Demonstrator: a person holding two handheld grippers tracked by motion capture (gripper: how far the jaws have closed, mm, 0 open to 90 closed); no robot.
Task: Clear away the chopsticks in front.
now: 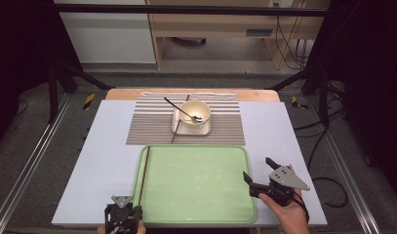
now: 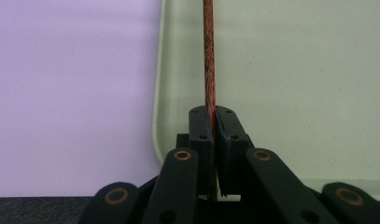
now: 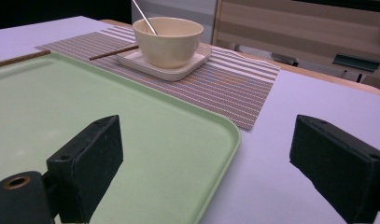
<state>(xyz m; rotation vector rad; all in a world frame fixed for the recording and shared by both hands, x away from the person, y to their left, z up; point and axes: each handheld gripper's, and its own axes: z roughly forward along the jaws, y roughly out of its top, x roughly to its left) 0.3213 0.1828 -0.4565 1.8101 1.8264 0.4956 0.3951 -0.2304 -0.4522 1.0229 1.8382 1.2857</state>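
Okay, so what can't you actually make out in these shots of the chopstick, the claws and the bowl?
- Chopstick end: left gripper view, hidden inside the shut left claw.
- Left claw tips: high view, the claw body covers them.
- Bowl contents: right gripper view, the wall hides them; high view, too small.
- Second chopstick: high view, partly hidden under the plate.
- Spoon top: right gripper view, cut off by the top edge.

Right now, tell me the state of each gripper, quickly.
Left gripper: shut on the chopstick over the green tray.
Right gripper: open, holding nothing, at the tray's right edge.
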